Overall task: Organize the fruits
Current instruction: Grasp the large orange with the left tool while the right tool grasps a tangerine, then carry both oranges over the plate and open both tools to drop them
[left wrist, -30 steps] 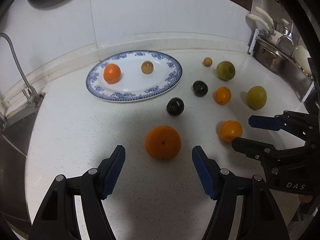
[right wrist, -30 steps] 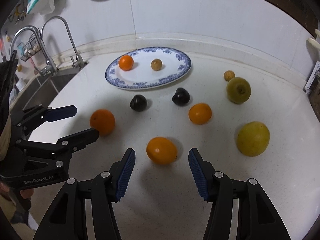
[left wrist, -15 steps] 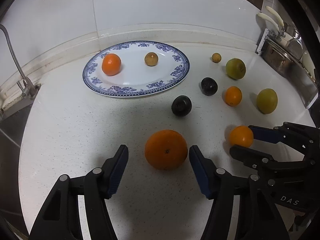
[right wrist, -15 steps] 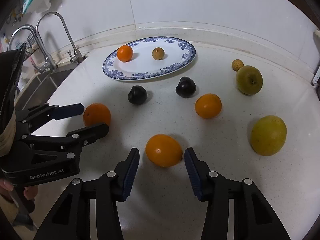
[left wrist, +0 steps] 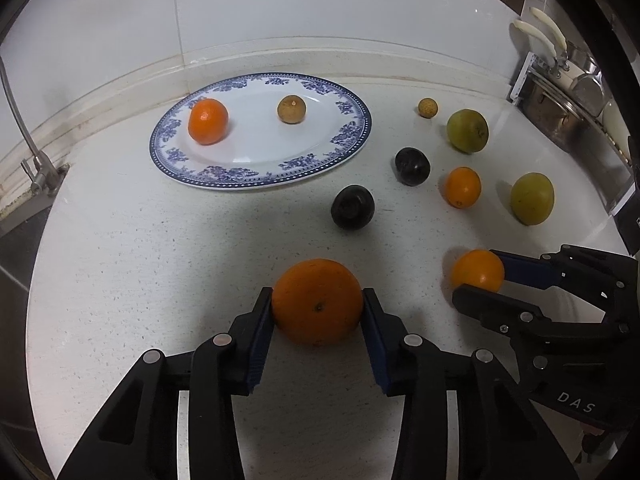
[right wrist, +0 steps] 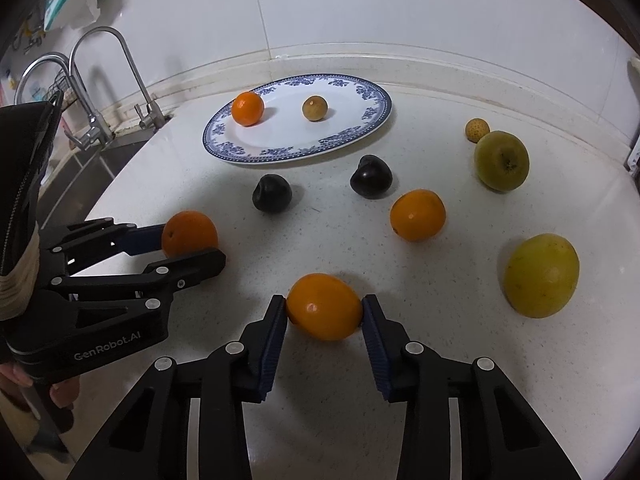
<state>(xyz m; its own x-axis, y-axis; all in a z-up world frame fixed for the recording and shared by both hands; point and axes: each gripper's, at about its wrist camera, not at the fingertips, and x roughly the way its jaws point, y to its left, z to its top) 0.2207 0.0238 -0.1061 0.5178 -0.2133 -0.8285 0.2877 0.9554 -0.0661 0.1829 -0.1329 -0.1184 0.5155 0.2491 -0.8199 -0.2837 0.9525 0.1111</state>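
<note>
On the white counter, my left gripper (left wrist: 317,298) is closing on a large orange (left wrist: 318,312), and both blue pads touch its sides. My right gripper (right wrist: 324,304) is closing on a smaller orange (right wrist: 324,312), its pads against the skin. Both fruits rest on the counter. The blue-patterned oval plate (left wrist: 260,178) lies at the back and holds a mandarin (left wrist: 208,121) and a small brown fruit (left wrist: 291,109). Loose on the counter are two dark plums (left wrist: 352,207), another orange (left wrist: 463,187), two yellow-green fruits (left wrist: 532,199) and a small brown fruit (left wrist: 427,107).
A sink with two taps (right wrist: 92,120) borders the counter on the left. A metal rack with pots and utensils (left wrist: 560,92) stands at the far right. The tiled wall rises right behind the plate.
Both grippers have moved forward around their oranges and their jaws have narrowed from wide apart to touching the fruit. The other fruits and the plate have not moved.
</note>
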